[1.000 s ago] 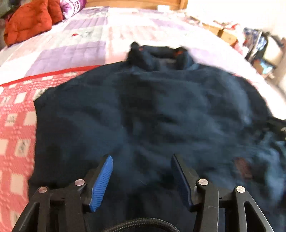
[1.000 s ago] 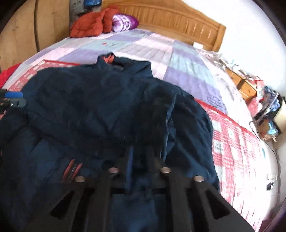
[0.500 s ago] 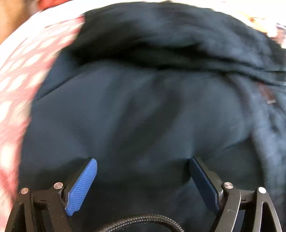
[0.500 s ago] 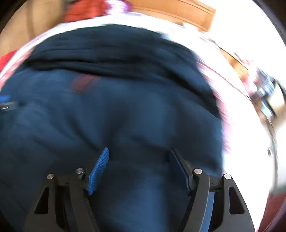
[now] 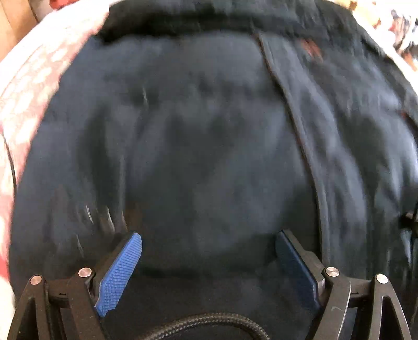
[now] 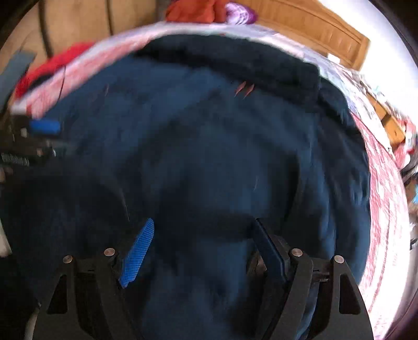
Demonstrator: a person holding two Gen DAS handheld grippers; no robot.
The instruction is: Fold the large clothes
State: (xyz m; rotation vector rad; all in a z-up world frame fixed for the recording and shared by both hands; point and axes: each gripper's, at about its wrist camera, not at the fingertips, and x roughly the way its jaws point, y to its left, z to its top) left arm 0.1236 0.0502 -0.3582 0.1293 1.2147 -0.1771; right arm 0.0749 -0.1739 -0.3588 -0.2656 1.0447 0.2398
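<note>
A large dark navy jacket (image 5: 209,130) lies spread on the bed and fills both views (image 6: 209,143). A darker, thicker band of it lies across its far edge. My left gripper (image 5: 207,234) hangs close over the jacket, pointing steeply down, its jaws wide open with only flat fabric below them. My right gripper (image 6: 203,221) is also over the jacket, and its jaws are opening with nothing pinched between the blue pads (image 6: 138,248). The left gripper (image 6: 44,126) shows at the left edge of the right wrist view. Both pictures are blurred by motion.
A red and white patterned bedspread (image 5: 31,91) shows past the jacket's left side and right side (image 6: 384,183). A wooden headboard (image 6: 326,34), an orange-red cloth (image 6: 193,11) and a purple pillow (image 6: 240,10) are at the far end. Clutter stands to the right of the bed.
Both grippers have swept across the jacket and tipped further down. The right one, nearly shut on jacket fabric a second ago, has let go. The left jaws stand wider.
</note>
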